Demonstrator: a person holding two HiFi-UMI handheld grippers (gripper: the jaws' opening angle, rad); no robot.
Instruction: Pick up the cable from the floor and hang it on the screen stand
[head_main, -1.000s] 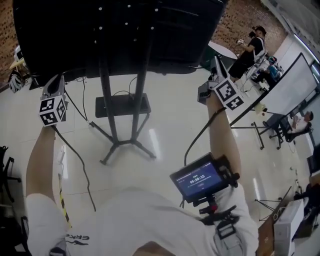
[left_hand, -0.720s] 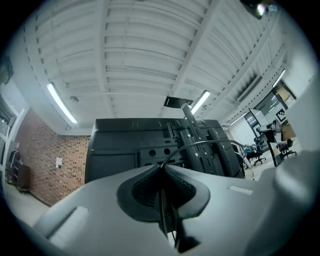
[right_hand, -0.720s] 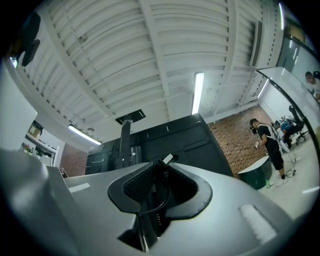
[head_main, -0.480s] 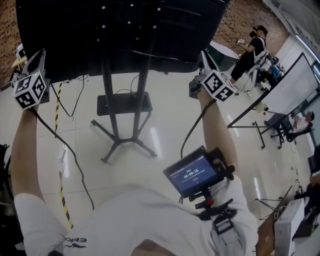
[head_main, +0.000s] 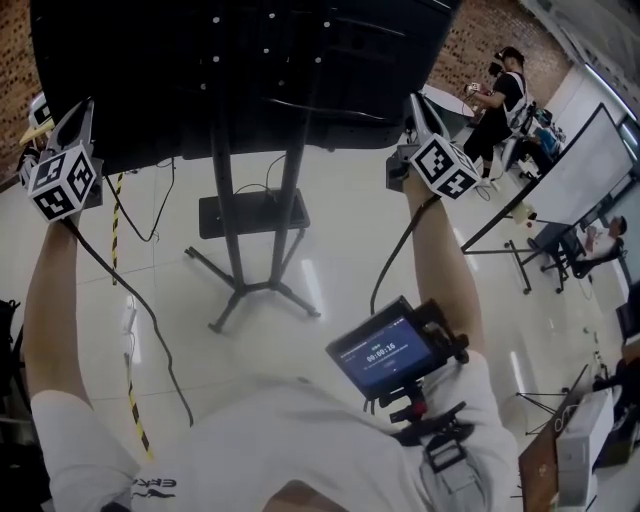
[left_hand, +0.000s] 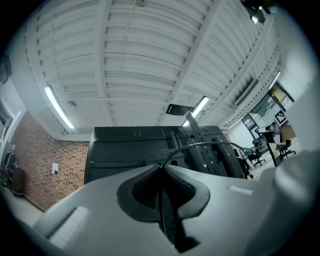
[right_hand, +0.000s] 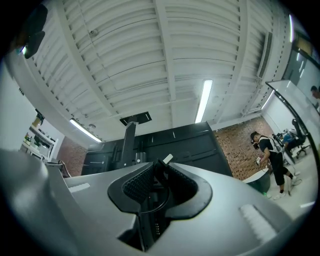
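Both tools are raised at the back of the black screen (head_main: 240, 70) on its screen stand (head_main: 228, 230). The left gripper (left_hand: 162, 167), by the screen's left edge, is pinched tight on the thin black cable (left_hand: 205, 144), which arcs right toward the stand's post. The right gripper (right_hand: 157, 167), by the right edge, is clamped half-wide on a dark plug (right_hand: 161, 165) with a pale tip.

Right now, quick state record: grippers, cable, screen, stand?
left gripper: shut on cable, high by the screen's left edge
right gripper: shut on cable end, high by the screen's right edge
cable: arcs from the left jaws across the screen's back
screen: back faces the person
stand: upright, holds the screen
hung: cannot tell
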